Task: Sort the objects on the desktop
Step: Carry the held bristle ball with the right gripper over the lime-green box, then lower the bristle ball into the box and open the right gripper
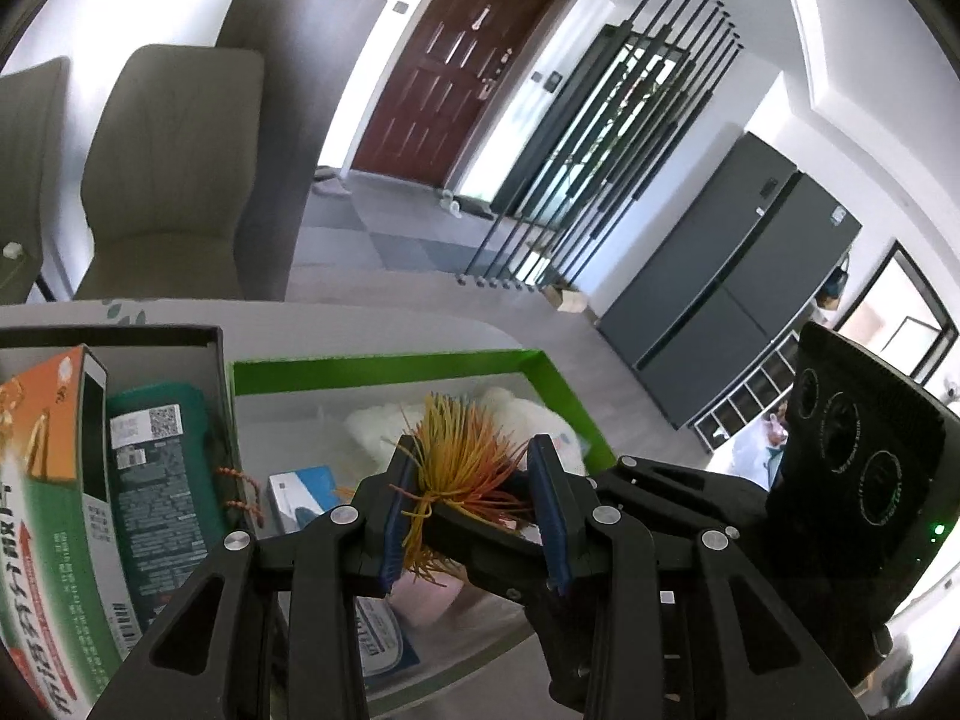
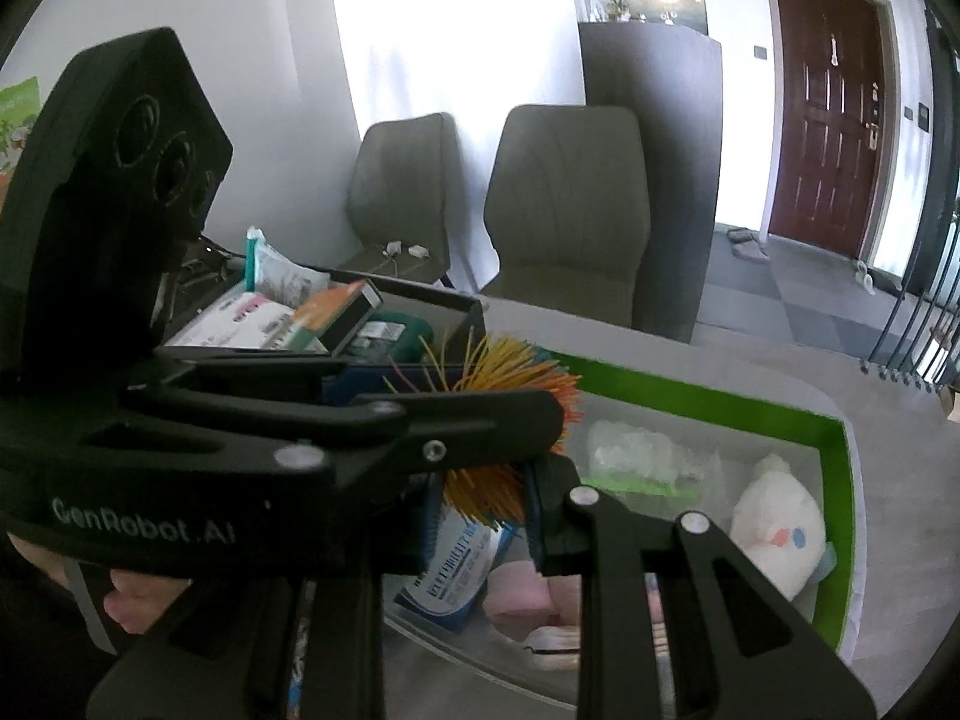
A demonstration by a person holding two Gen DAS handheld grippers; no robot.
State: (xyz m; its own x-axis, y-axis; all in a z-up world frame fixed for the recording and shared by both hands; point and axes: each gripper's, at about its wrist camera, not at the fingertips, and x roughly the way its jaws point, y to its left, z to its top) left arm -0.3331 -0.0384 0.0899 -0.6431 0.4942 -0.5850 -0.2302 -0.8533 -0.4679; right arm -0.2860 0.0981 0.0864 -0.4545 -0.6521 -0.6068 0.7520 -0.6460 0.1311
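Note:
An orange and yellow stringy ball (image 1: 465, 456) is held above the green-rimmed tray (image 1: 384, 369). My left gripper (image 1: 474, 516) is shut on it, blue pads (image 1: 549, 510) pressing its sides. In the right wrist view the same ball (image 2: 510, 384) sits between the left gripper's fingers, which cross the frame from the left, and my right gripper (image 2: 480, 510) closes on the ball's lower part from below. The tray (image 2: 840, 480) holds a white plush toy (image 2: 777, 531), a blue and white box (image 2: 450, 570), a pink item (image 2: 522, 597) and a white plastic bag (image 2: 630, 447).
A dark box (image 1: 210, 372) to the left of the tray holds an orange and green medicine box (image 1: 54, 510) and a green pack (image 1: 156, 480). Two grey chairs (image 2: 564, 204) stand beyond the table. A rounded table edge (image 1: 480, 324) lies behind the tray.

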